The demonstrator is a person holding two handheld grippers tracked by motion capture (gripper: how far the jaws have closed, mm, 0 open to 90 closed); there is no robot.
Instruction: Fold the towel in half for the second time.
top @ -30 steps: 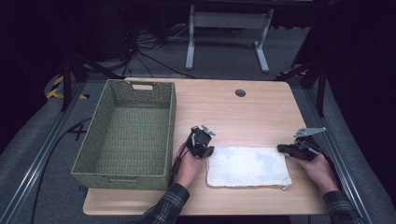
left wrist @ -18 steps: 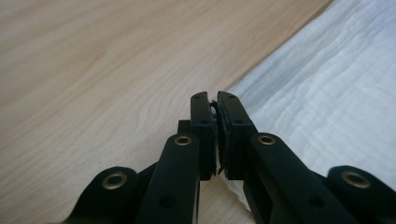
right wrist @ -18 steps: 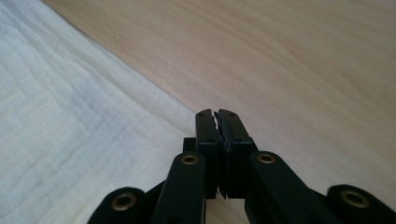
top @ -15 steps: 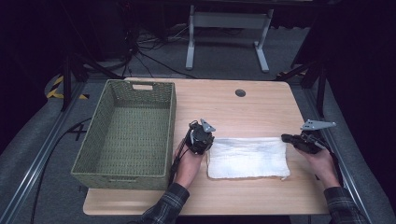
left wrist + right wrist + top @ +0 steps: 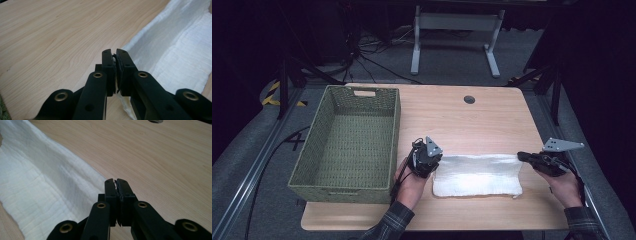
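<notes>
Towel (image 5: 477, 175) is white, soft and crinkly like gauze, a long rectangle lying near the front edge of the bench (image 5: 482, 120), right of the middle. Left claw (image 5: 434, 161) is clamped on its far left corner, right claw (image 5: 521, 156) on the far right one, so that far edge stands up in a ridge. Bench top is pale wood grain with rounded corners. On its left side sits a green woven basket (image 5: 312, 165), rectangular, with handle slots. Dark room, grey floor.
</notes>
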